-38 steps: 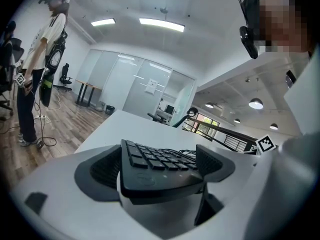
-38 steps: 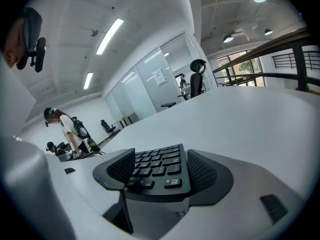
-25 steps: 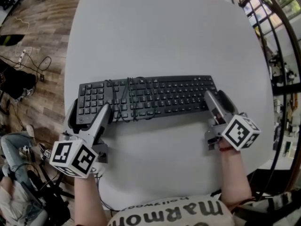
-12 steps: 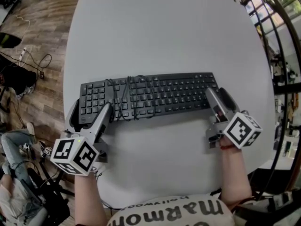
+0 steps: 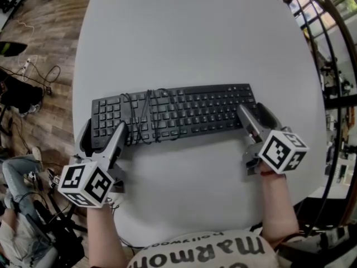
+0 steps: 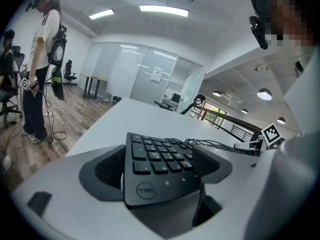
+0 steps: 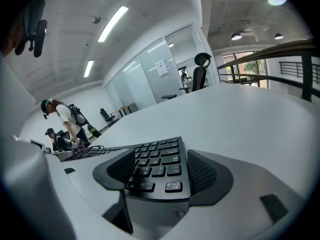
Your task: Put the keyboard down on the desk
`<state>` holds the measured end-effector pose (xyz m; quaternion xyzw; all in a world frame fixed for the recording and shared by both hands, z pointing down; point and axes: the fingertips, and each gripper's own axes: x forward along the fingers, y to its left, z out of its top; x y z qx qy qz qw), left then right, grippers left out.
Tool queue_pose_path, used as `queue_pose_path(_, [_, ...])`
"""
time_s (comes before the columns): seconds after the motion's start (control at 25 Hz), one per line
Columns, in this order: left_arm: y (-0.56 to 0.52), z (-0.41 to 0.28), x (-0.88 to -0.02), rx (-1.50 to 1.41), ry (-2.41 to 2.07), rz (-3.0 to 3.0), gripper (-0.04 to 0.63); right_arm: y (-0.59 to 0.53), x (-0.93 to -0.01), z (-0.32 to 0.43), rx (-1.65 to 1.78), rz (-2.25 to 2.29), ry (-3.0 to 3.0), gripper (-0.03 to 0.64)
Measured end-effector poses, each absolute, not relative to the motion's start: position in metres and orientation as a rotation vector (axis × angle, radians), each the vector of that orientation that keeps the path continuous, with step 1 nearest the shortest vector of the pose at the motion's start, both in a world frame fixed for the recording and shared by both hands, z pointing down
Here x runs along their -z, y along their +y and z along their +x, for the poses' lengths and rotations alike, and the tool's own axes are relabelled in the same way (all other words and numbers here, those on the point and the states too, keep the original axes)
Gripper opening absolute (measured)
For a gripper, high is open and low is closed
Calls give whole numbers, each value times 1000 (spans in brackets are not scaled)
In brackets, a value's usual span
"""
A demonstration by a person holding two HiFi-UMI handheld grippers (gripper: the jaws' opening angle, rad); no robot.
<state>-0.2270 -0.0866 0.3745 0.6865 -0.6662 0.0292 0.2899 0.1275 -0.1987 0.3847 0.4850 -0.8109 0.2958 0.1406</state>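
Head view: camera on the person's head, high above the white bench [image 5: 195,38], facing steeply down. It takes in the whole keyboard [image 5: 178,113], with the left tongs [image 5: 102,137] lower left and the right tongs [image 5: 254,116] lower right.

Left gripper view: rides the left tongs, low and very close to the number-pad end [image 6: 160,156]. It faces out across the bench, and the keyboard runs off right toward the right tongs' marker cube [image 6: 271,132].

Right gripper view: same low, close setup at the opposite end [image 7: 160,171], with the keyboard running off left.

All three views share the keyboard and bench. Both gripper views also share the standing person [image 6: 42,59] and the glass partitions [image 6: 145,79].
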Motion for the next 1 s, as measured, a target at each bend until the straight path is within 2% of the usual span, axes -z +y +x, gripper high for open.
queue_pose_path(0.16, [-87, -231, -376, -80, -1788, 1812, 388, -197, -393, 128, -835, 1375, -2308, 339])
queue_pose_path(1.0, [-88, -233, -381, -119, -1800, 1795, 374, -198, -403, 126, -846, 1369, -2220, 339])
